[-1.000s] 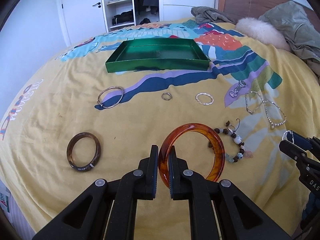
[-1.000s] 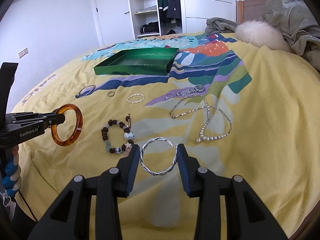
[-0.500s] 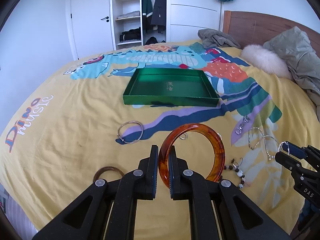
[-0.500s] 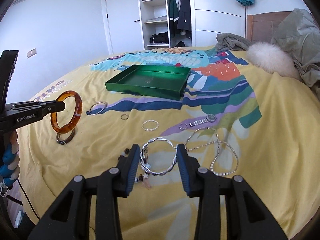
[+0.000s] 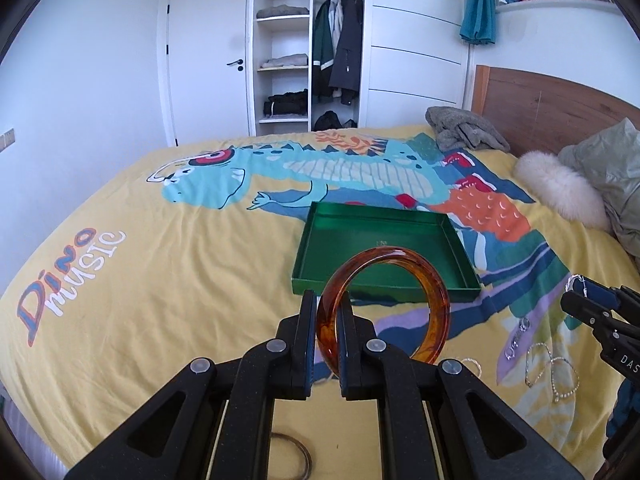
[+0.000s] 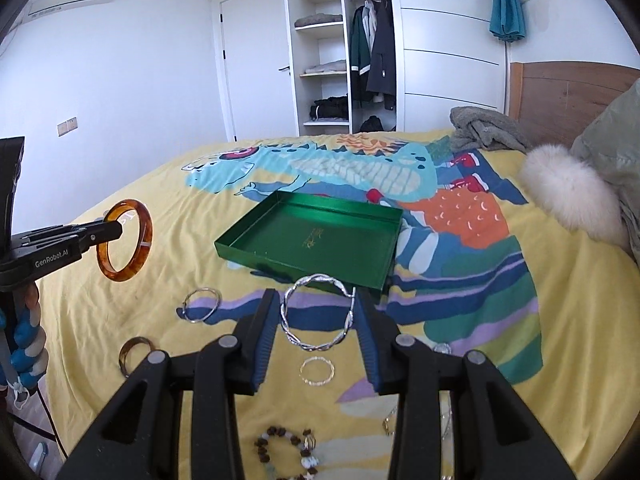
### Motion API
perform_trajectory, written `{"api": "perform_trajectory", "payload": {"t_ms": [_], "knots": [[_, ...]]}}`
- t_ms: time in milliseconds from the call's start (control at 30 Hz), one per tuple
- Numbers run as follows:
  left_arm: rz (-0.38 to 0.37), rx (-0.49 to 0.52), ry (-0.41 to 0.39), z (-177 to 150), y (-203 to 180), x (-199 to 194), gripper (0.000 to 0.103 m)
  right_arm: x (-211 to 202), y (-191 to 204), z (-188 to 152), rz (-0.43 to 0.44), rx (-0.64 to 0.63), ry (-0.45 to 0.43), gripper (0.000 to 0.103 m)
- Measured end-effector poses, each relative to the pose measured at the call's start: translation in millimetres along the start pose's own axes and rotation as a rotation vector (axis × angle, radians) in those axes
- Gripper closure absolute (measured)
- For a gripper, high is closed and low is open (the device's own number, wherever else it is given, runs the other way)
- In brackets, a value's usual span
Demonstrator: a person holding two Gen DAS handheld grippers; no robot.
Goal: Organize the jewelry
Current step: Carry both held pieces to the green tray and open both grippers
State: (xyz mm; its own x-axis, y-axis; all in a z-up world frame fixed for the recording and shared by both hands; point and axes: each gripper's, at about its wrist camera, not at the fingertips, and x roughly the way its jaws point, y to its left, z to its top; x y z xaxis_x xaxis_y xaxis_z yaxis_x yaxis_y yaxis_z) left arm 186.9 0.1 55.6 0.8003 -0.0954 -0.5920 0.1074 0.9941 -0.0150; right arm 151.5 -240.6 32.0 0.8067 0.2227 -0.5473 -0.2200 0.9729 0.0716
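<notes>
My left gripper [image 5: 325, 312] is shut on an amber bangle [image 5: 434, 306] and holds it in the air in front of the green tray [image 5: 384, 294]. It also shows in the right wrist view [image 6: 116, 230] with the amber bangle [image 6: 140, 248]. My right gripper [image 6: 318, 312] is shut on a twisted silver bangle [image 6: 316, 346], held above the bed just short of the green tray [image 6: 280, 260]. The tray looks empty.
On the yellow dinosaur bedspread lie a thin silver hoop [image 6: 202, 304], a brown bangle [image 6: 134, 354], a small silver ring bracelet [image 6: 317, 370], a beaded bracelet [image 6: 288, 456] and chains [image 5: 552, 372]. A fur cushion [image 6: 572, 196] and clothes lie at the right.
Both grippers have risen and moved forward toward the green tray, each carrying its bangle. The tray now looks nearer and larger in both views.
</notes>
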Motion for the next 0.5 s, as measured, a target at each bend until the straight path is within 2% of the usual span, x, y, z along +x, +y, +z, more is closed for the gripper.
{"api": "perform_trajectory", "payload": {"t_ms": [267, 500], "knots": [[0.031, 0.003, -0.013, 40, 14, 46, 0.094, 53, -4, 49, -0.01, 0.009, -0.004, 0.067], [0.044, 0.015, 0.003, 61, 13, 102, 0.094, 113, -15, 70, -0.025, 0.02, 0.025, 0.067]]}}
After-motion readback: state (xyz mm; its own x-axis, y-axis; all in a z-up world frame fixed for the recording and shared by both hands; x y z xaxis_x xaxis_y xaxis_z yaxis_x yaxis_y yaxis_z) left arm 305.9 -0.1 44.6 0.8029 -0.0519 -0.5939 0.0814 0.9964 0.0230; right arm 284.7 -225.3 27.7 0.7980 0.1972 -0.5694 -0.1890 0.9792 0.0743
